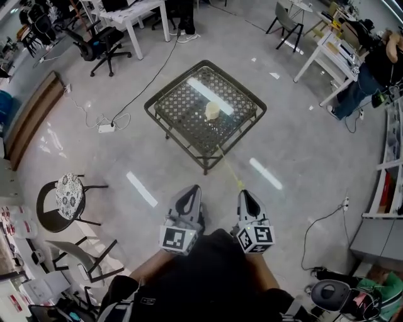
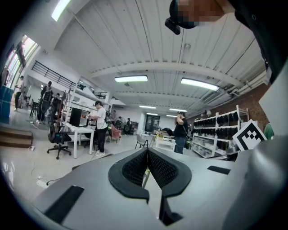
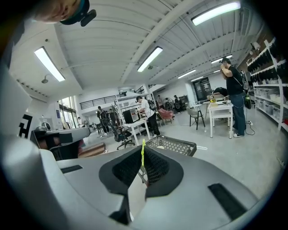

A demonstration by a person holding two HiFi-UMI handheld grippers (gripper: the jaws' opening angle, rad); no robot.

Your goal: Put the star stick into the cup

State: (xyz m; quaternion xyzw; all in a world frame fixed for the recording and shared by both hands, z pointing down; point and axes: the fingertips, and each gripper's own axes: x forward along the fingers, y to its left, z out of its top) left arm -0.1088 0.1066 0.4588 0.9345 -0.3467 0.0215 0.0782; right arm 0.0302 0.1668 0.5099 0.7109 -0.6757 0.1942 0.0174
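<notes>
A pale cup (image 1: 213,110) stands upright near the middle of a low dark lattice table (image 1: 174,83). The star stick (image 1: 230,168) is thin and yellow-green. It reaches from my right gripper (image 1: 244,192) toward the table's near corner, short of the cup. In the right gripper view the stick (image 3: 143,152) is pinched between the closed pads of the right gripper (image 3: 143,161), with the table (image 3: 175,144) ahead. My left gripper (image 1: 191,187) hangs beside the right one, away from the table. The left gripper (image 2: 147,152) has its jaws together and holds nothing. The star end is too small to make out.
A round chair with a patterned seat (image 1: 68,195) stands at the left. A power strip with cable (image 1: 106,127) lies on the floor left of the table. An office chair (image 1: 104,44) and white desks (image 1: 135,12) are at the back; a seated person (image 1: 378,69) and shelving (image 1: 390,182) at the right.
</notes>
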